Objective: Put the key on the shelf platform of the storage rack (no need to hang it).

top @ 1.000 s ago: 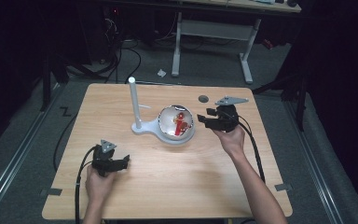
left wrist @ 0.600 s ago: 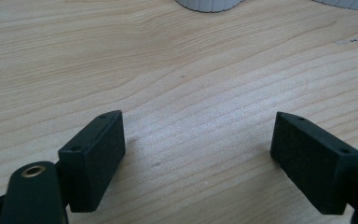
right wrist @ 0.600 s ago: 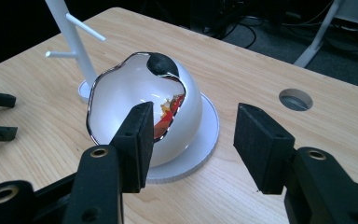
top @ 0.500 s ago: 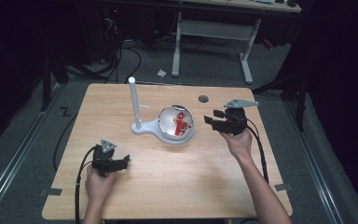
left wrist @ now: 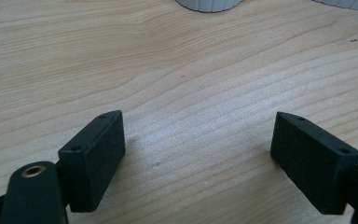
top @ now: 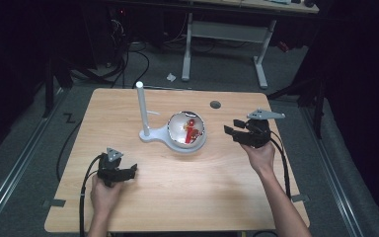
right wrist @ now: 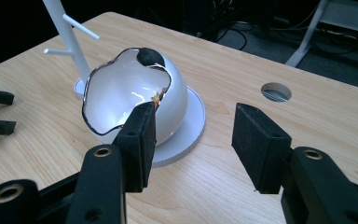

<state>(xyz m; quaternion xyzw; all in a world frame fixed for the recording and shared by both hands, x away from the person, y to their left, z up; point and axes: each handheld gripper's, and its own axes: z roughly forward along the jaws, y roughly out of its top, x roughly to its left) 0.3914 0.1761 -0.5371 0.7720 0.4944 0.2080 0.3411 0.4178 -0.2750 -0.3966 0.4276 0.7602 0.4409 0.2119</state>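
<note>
at frame centre the white egg-shaped bowl (top: 187,129) with red pieces inside lies just left of the empty, wide-open right gripper (top: 237,129), much nearer it than the wide-open left gripper (top: 128,172) at lower left.

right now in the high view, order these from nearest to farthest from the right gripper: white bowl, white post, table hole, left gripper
1. White bowl, just to the right gripper's left.
2. Table hole, beyond it toward the far edge; close to the bowl's distance.
3. White post, past the bowl.
4. Left gripper, at the near left.
</note>
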